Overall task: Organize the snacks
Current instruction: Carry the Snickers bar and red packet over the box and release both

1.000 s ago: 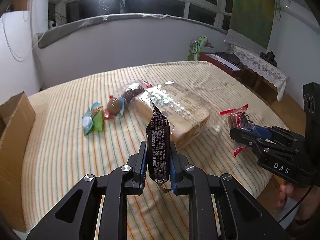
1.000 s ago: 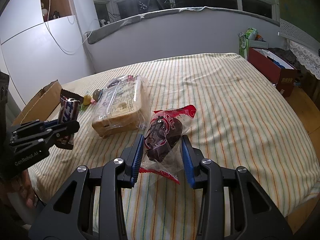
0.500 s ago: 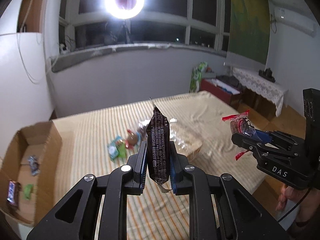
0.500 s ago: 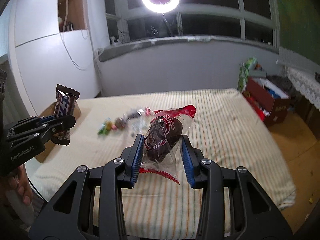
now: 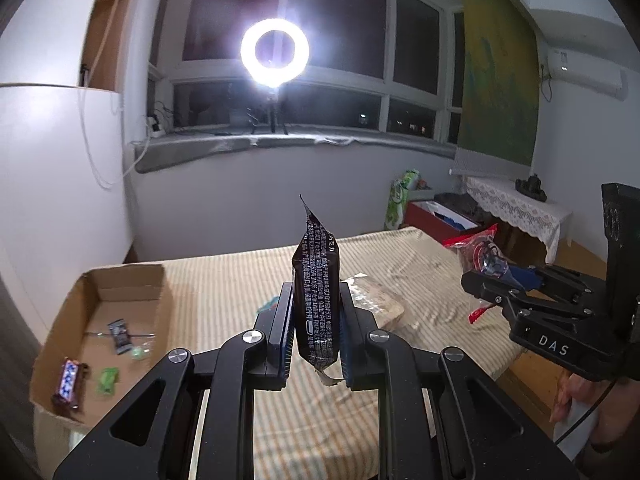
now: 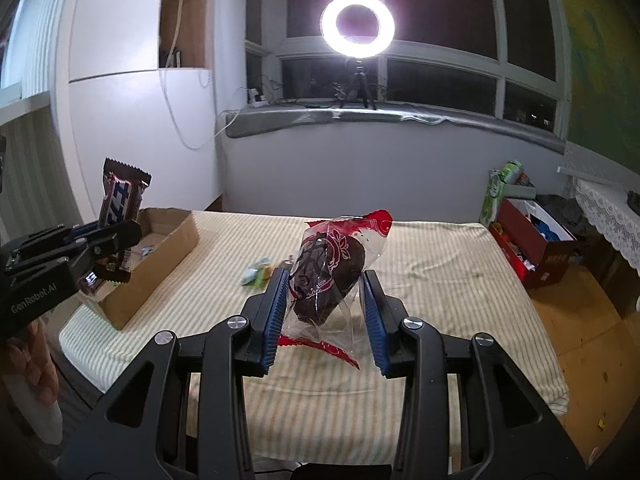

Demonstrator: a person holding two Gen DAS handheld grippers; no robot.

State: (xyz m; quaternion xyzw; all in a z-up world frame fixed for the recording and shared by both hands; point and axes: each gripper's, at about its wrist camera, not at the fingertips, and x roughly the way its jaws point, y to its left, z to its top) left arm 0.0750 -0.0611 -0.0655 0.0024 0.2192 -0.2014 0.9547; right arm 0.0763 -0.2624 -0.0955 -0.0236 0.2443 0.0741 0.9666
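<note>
Striped bedspread (image 6: 420, 264) under ring light (image 6: 357, 26) — left tongs (image 5: 316, 332) gripping chocolate bar (image 5: 318, 300), right tongs (image 6: 325, 312) clasping bagged pastry (image 6: 328, 276).

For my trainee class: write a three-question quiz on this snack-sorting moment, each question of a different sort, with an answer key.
1. True or false: the left gripper is shut on the dark chocolate bar.
2. Multiple choice: the right gripper holds A) a bread loaf, B) a dark pastry in a clear and red wrapper, C) nothing.
3. Fill in: the snacks already sorted lie in the open ____ at the left end of the bed.

Key: 1 true. 2 B. 3 cardboard box.
</note>
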